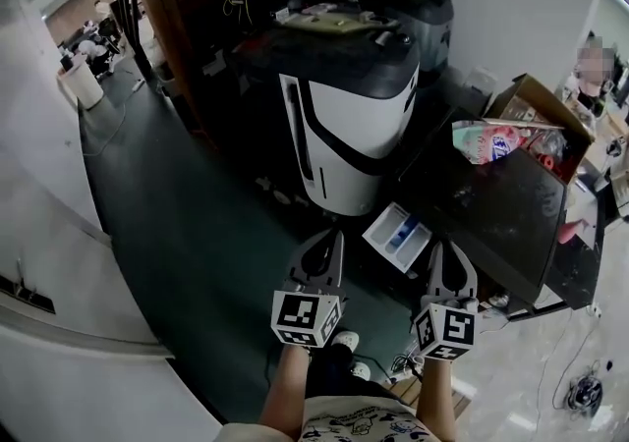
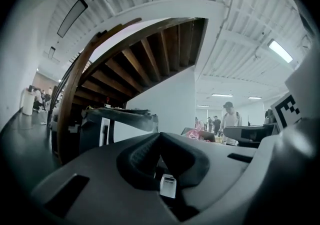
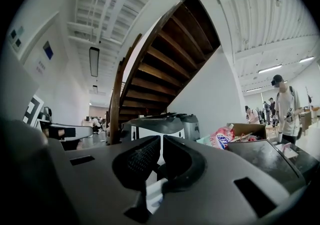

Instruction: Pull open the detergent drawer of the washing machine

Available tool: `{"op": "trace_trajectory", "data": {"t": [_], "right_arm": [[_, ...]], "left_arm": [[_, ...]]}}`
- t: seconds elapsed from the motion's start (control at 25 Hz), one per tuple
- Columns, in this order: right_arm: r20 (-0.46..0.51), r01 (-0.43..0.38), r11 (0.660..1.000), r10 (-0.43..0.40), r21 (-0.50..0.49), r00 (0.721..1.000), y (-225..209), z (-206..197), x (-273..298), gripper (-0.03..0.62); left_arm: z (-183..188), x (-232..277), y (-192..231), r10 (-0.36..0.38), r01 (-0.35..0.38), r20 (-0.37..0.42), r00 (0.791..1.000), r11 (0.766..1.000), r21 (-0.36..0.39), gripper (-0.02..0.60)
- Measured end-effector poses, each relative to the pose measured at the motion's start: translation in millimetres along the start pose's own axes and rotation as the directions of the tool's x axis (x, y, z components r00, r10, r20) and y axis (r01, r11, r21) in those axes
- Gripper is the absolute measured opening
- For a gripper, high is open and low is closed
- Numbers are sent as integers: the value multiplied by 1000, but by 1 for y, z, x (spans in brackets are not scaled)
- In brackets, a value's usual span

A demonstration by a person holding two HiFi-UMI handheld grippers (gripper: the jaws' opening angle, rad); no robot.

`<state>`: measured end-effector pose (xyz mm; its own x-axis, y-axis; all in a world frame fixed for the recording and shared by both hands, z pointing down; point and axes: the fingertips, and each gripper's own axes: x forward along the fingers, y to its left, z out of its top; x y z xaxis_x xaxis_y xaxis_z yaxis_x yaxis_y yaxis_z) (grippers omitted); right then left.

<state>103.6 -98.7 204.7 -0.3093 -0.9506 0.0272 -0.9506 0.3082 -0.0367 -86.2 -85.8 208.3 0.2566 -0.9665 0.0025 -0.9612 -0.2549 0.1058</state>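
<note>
— Start at the left: how do those jaws stand?

— The left gripper [image 1: 327,239] has its jaws pressed together, tips meeting, with nothing between them. Beyond its tips, in its own view, rise the underside of a wooden staircase [image 2: 145,59] and a white wall.

— And the detergent drawer?

— The detergent drawer [image 1: 398,232] stands pulled out of the washing machine [image 1: 501,204], a white tray with a blue compartment showing. It lies just ahead of the tips, in the gap between the two grippers, nearer the right one. Neither pair of jaws touches it.

— What is straight ahead of the left jaws, past the drawer?

— A white-and-black appliance [image 1: 349,116] stands on the dark floor [image 1: 197,234], well beyond the tips.

— Now the right side.

— The right gripper [image 1: 450,246] has its jaws all but together, only a thin slit between the pads, and nothing in that slit. It pinches nothing.

— Anything further right of those jaws?

— The washing machine's glossy dark top runs ahead and to the right of them. At its far edge lies a pink pouch [image 1: 484,142], and beside that, further right, an open cardboard box [image 1: 545,101].
</note>
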Motion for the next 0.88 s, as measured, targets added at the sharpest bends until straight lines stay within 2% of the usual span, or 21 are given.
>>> {"op": "trace_trajectory", "data": {"t": [0.12, 0.36, 0.88], "right_arm": [[16, -17, 1000, 17, -10, 1000, 8, 14, -4, 24], [42, -37, 998, 39, -41, 998, 18, 36, -9, 21], [81, -56, 996, 62, -74, 995, 34, 57, -14, 17]], "left_arm": [[18, -7, 0, 26, -27, 19, 999, 999, 42, 14], [42, -16, 1, 66, -69, 45, 997, 996, 65, 14], [70, -25, 3, 96, -102, 81, 992, 992, 80, 15]]}}
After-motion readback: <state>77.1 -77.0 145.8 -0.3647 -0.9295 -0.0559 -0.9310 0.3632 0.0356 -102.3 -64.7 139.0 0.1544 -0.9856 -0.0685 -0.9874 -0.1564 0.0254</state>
